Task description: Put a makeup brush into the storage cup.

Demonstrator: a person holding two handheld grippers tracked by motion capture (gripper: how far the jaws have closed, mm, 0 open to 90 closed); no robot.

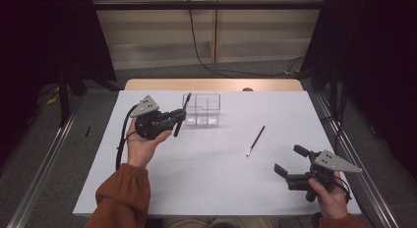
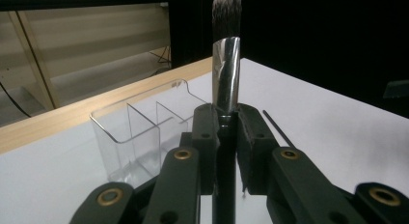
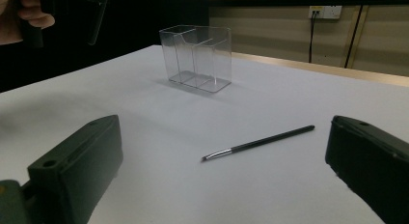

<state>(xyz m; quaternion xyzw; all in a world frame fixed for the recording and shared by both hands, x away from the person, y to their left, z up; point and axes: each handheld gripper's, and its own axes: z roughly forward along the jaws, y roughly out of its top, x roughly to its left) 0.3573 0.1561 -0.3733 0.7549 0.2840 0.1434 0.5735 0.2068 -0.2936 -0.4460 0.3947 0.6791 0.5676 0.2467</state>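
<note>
Clamped on the black-handled makeup brush with silver ferrule and dark bristles (image 2: pixel 226 74), your left gripper (image 1: pixel 176 121) holds it upright just beside the clear plastic divided organizer (image 1: pixel 202 110). Next, lower it into a compartment. Your right gripper (image 1: pixel 290 161) waits open, well short of the organizer.

My left gripper (image 1: pixel 178 121) is lifted above the table, jaws clamped tight, held in my raised hand. My right gripper (image 1: pixel 290 161) rests low at the table's near right, jaws spread wide.
</note>
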